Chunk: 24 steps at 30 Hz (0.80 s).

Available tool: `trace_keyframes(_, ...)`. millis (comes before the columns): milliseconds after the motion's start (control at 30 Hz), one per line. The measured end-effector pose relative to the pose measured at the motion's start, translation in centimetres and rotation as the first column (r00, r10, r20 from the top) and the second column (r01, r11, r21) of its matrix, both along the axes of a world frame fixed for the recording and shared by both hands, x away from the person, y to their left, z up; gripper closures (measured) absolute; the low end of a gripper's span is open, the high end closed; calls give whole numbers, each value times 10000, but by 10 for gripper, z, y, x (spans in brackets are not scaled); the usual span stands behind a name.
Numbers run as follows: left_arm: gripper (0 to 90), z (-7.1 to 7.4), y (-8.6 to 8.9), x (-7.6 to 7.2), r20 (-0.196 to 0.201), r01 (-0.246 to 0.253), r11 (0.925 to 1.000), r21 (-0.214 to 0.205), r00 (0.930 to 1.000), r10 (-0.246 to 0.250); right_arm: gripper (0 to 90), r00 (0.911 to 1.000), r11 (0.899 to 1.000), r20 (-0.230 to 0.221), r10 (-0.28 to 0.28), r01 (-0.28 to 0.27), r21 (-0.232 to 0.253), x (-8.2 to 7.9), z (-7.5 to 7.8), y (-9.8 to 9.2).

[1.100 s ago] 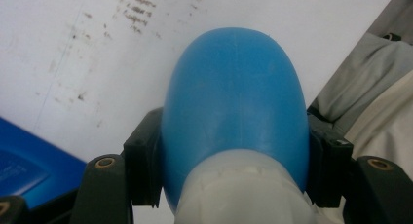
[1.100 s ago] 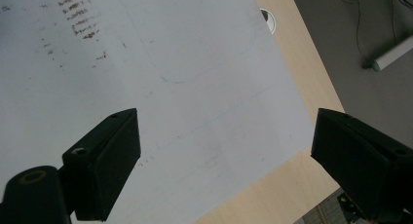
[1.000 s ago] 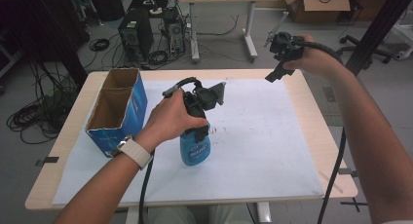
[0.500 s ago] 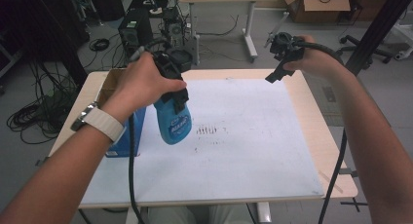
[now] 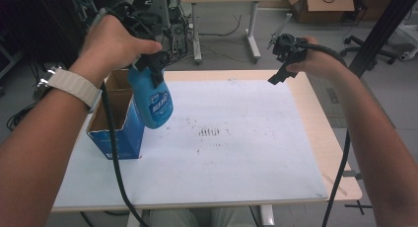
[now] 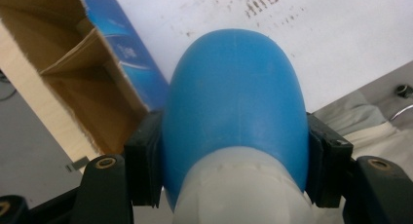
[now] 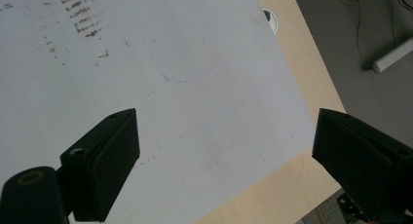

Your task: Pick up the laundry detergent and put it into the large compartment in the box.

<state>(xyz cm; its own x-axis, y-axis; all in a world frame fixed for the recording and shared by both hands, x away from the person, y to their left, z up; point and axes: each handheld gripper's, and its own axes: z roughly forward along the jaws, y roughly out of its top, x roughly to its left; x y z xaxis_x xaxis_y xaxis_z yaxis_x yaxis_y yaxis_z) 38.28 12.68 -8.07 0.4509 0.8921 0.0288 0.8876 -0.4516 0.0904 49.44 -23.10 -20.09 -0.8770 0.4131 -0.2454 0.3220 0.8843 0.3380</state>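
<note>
One gripper matters here: the left gripper [image 5: 148, 64], clamped on the blue bottle [image 5: 154, 101], holds it hanging base-down above the worktop [image 5: 256, 153] just beside the open carton [image 5: 116, 126] to its left, while the right gripper [image 5: 283, 64] gapes empty well apart.

- The wooden table [image 5: 315, 118] carries a white sheet [image 5: 256, 158] over most of its top.
- Dark smudges [image 5: 209, 132] mark the sheet near its middle.
- An open blue cardboard box [image 5: 116, 123] stands at the sheet's left edge.
</note>
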Motion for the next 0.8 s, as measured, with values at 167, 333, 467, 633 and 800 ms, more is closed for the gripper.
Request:
trace_keyframes(167, 374, 9, 17, 4, 41, -736, 9973, -35, 9973, 737, 99, 10000, 10000, 13, -28, 28, -3, 0, 1, -3)
trace_keyframes(333, 375, 15, 34, 8, 14, -1852, 9827, 19, 9827, 1852, 97, 10000, 10000, 8, -78, 78, -13, 1, 0, -4)
trace_keyframes(467, 375, 19, 46, 11, 132, -2551, 9669, 108, 9669, 2550, 97, 9999, 9999, -14, -101, 101, -27, 2, -3, -4)
trace_keyframes(633, 374, 23, 59, 13, 382, -3053, 9522, 102, 9517, 3047, 97, 9999, 9999, -54, -125, 125, -22, 3, -6, -4)
trace_keyframes(800, 375, 24, 69, 15, 580, -3338, 9426, 18, 9411, 3332, 97, 9999, 9999, -36, -127, 127, -15, 4, -6, -5)
